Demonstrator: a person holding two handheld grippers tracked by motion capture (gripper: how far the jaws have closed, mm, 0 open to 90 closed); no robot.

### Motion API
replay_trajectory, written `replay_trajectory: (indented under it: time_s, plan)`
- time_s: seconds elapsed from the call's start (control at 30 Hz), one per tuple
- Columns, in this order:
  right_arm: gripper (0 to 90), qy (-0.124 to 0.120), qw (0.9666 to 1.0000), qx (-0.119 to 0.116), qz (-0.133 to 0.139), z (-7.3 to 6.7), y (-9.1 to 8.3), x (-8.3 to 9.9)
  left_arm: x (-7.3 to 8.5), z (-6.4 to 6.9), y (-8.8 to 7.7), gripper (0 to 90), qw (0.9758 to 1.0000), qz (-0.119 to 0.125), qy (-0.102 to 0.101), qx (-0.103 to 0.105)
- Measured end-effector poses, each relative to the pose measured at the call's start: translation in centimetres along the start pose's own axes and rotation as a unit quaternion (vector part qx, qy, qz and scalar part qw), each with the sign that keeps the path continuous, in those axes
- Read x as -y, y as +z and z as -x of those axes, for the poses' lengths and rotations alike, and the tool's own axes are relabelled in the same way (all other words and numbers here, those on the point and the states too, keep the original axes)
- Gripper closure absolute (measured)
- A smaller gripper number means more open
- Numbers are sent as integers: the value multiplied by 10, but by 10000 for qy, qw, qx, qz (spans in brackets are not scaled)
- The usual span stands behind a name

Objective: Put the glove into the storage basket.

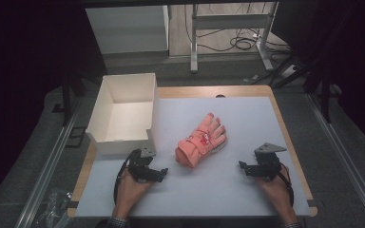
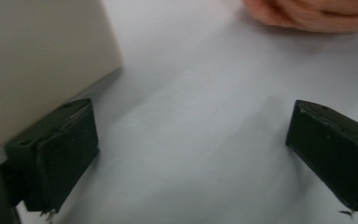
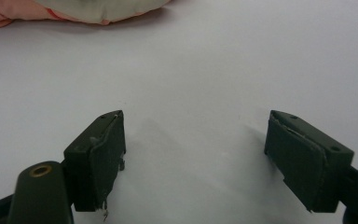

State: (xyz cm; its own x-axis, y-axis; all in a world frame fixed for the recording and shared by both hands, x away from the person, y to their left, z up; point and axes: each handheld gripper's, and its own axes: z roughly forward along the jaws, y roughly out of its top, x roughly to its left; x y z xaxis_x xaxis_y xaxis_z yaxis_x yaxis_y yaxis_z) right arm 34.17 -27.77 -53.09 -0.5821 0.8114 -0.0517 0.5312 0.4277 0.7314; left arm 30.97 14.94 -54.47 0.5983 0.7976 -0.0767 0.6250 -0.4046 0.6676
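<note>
A pink glove (image 1: 201, 141) lies flat in the middle of the white mat, fingers pointing to the far right. My left gripper (image 1: 160, 174) rests on the mat at the near left of the glove, apart from it, jaws open with nothing between them. In the left gripper view the open left gripper (image 2: 193, 123) frames bare mat, with the glove (image 2: 307, 14) at the top right. My right gripper (image 1: 243, 167) rests to the near right of the glove, also open and empty. The right gripper view has the open right gripper (image 3: 198, 126) over bare mat and the glove (image 3: 88, 9) along the top edge.
An open white box (image 1: 123, 111) stands at the far left of the table, just beyond my left gripper; its wall (image 2: 37, 60) is close beside the left jaw. The white mat (image 1: 247, 118) covers a wooden tabletop. Table legs and cables lie beyond the far edge.
</note>
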Motion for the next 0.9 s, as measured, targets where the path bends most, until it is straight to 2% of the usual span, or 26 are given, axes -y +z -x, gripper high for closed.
replay_trajectory:
  time_s: [0.17, 0.3, 0.43, 0.6, 0.9]
  plan:
    - [197, -9, 10000, 19, -3, 0, 0, 0, -8, 10, -2, 18, 9996, -56, 187, 227]
    - [190, -7, 10000, 38, -6, 0, 0, 0, -18, 16, -2, 0, 9986, 2, 173, 507]
    - [188, -9, 10000, 44, -4, 0, 0, 0, -32, 24, -4, 0, 9969, -15, 367, 702]
    - [188, -17, 10000, 47, -1, 0, 0, 0, -53, 31, -7, 0, 9952, -4, 530, 820]
    - [187, -12, 10000, 46, -2, 0, 0, 0, -95, 38, -11, 0, 9931, -121, 811, 840]
